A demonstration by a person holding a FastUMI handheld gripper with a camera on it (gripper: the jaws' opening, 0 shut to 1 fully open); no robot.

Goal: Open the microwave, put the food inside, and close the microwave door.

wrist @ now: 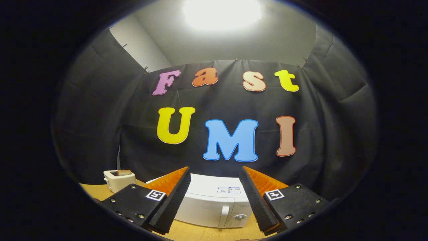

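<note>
- My gripper [214, 187] is held above the table with its fingers [170, 201] spread wide apart; nothing lies between them and neither finger touches anything.
- Each finger carries a ribbed inner face and a square printed marker [155, 194] on its upper block.
- The microwave [214, 204] sits on the wooden table [200, 232], just ahead of the fingers and seen through the gap between them. It is white, and I look down on its top and front.
- The microwave door is closed. Its vertical handle [224, 212] stands toward the right of the front face, with a round dial [239, 217] on the control panel just beside the handle.
- A small sticker [229, 190] lies on the microwave's top, near the back edge.
- A white toaster [119, 180] stands on the table to the left of the microwave, beyond my left finger and apart from the oven. A slice of toast [123, 172] shows at its top slot.
- I cannot tell from this view whether the toast is the food meant for the task; it sits in the toaster, well clear of my fingers.
- The booth's black cloth wall [100, 134] hangs behind both appliances, and a bright ceiling light [220, 13] glares overhead.
</note>
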